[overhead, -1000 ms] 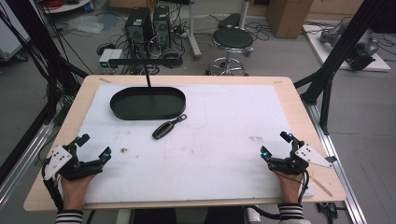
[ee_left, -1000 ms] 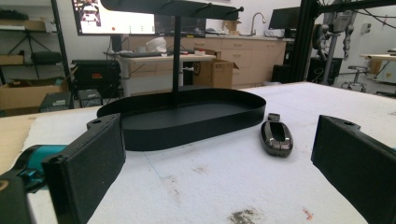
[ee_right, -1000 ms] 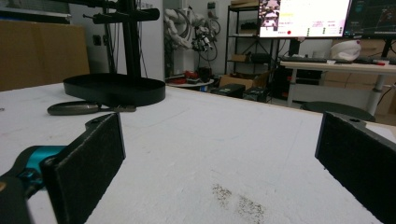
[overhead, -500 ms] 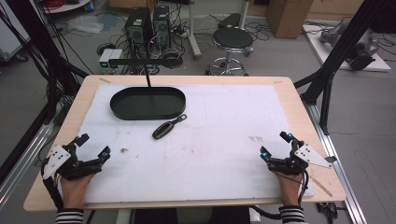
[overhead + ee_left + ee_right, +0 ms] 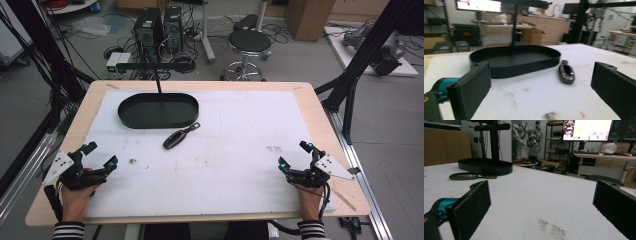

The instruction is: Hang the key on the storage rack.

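A black oval tray (image 5: 158,111) stands at the back left of the white mat, with a thin black post rising from it. Just in front of it lies a dark, slim key fob (image 5: 177,138), also seen as the key fob (image 5: 566,72) and, far off, the key fob (image 5: 464,176). My left gripper (image 5: 98,156) rests near the front left corner, open and empty; its jaws point toward the tray (image 5: 515,60). My right gripper (image 5: 295,155) rests near the front right corner, open, nothing between its jaws. The tray (image 5: 485,166) lies far ahead of it.
The white mat (image 5: 235,145) covers a wooden table (image 5: 320,107). Black frame struts stand at the table's left and right sides. A stool (image 5: 249,45) and computer cases stand on the floor beyond the far edge. Small dark smudges mark the mat (image 5: 551,227).
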`<state>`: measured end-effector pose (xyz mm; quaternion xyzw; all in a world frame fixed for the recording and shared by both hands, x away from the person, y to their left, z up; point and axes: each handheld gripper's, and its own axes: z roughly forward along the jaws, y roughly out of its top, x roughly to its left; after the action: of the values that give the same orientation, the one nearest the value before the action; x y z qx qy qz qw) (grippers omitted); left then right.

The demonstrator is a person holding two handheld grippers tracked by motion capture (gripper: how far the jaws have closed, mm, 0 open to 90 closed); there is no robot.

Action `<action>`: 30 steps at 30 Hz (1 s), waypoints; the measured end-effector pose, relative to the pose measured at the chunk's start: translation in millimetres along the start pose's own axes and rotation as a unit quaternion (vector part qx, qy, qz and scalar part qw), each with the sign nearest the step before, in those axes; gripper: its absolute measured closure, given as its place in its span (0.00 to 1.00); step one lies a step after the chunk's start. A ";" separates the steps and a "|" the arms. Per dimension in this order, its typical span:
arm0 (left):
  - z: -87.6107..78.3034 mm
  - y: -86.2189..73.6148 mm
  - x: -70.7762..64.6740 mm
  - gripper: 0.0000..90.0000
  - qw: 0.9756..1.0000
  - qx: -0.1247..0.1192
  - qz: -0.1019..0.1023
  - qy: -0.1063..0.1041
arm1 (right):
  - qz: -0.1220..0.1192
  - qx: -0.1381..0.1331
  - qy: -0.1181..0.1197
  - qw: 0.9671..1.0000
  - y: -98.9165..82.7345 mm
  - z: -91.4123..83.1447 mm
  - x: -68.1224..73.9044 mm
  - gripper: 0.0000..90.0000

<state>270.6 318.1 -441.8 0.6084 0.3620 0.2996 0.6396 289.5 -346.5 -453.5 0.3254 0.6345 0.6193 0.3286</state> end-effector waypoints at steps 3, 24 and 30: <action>9.6 14.5 -1.4 0.04 0.999 0.023 0.006 -0.025 | 0.001 0.002 0.000 1.000 0.0 -0.3 -0.4 0.01; 64.9 95.4 -3.5 0.04 0.989 0.097 0.075 -0.088 | 0.002 0.002 0.001 1.000 0.1 -0.2 -0.5 0.01; 83.1 109.4 -9.2 0.04 0.985 0.112 0.089 -0.096 | 0.001 0.001 -0.001 1.000 0.0 -0.1 -0.6 0.01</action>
<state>340.6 272.6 -332.1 0.7320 0.2745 0.2532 0.5698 289.7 -347.0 -453.5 0.3267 0.6342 0.6192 0.3280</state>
